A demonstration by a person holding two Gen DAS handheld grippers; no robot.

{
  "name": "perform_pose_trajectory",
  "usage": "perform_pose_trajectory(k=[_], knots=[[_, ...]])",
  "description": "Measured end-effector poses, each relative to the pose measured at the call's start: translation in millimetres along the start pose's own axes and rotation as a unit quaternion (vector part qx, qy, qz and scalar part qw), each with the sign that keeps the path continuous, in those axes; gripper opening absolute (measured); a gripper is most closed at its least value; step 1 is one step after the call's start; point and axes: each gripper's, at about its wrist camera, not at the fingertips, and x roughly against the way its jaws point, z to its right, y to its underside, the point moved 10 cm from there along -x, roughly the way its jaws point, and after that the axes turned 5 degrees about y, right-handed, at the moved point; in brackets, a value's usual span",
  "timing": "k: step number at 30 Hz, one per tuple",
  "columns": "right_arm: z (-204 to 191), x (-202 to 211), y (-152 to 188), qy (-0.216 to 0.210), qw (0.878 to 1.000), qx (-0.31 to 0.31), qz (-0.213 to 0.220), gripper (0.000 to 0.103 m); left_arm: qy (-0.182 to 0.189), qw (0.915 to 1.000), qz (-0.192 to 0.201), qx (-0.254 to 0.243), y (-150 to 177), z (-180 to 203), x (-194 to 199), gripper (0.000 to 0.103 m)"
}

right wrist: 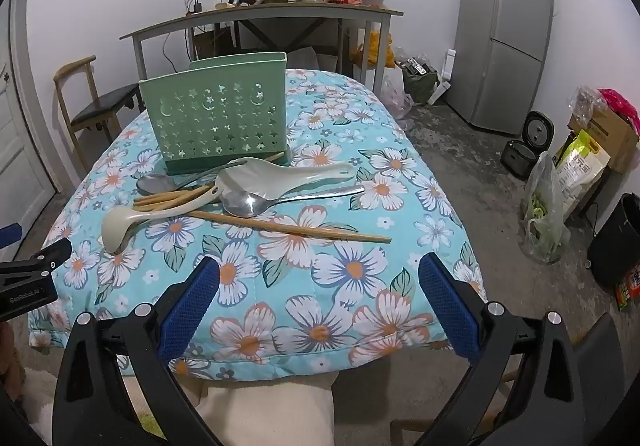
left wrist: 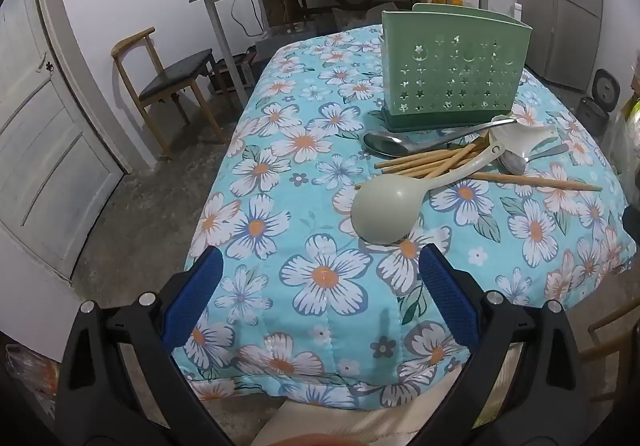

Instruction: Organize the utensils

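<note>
Utensils lie in a loose heap on the floral tablecloth (right wrist: 320, 286), just in front of the green perforated holder (right wrist: 218, 113), which stands upright at the upper left of centre in the right wrist view and at the upper right in the left wrist view (left wrist: 452, 73).

In the right wrist view the heap sits across the middle of the frame. A pale green ladle (right wrist: 120, 228) lies with its bowl at the left and its handle running up to the right over a bundle of wooden chopsticks (right wrist: 172, 199). 1 separate pair of chopsticks (right wrist: 296, 230) stretches toward the right, nearest the camera. A metal spoon (right wrist: 244, 203) rests with its bowl on that pair's left end, handle pointing right. A white rice paddle (right wrist: 276, 175) lies behind it, and a 2nd metal spoon (right wrist: 156, 183) lies at the left, touching the holder's dark base.

The right gripper (right wrist: 320, 278) hovers at the lower centre of its frame over the near edge of the table, its blue pads spread wide with nothing between them. The left gripper (left wrist: 320, 274) is likewise spread wide and empty in its own view, with the ladle's bowl (left wrist: 386, 209) just beyond its right pad (left wrist: 448, 294); its black body also shows at the left edge of the right wrist view.
</note>
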Motion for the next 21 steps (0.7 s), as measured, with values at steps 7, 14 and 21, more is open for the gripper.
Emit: perform_pose_trajectory(k=[7,14,21], knots=[[0.1,0.3,-0.2,0.0,1.0,0.0,0.0,0.097,0.003,1.0,0.0,-0.001,0.0,1.3,-0.3,0.095],[-0.1,0.6,-0.8,0.0,1.0,0.0,0.002,0.097,0.003,1.0,-0.001,0.001,0.4,0.2,0.7,0.095],[-0.5,0.0,-1.0,0.0,1.0,0.0,0.002,0.097,0.002,1.0,-0.001,0.003,3.5,0.0,-2.5,0.095]])
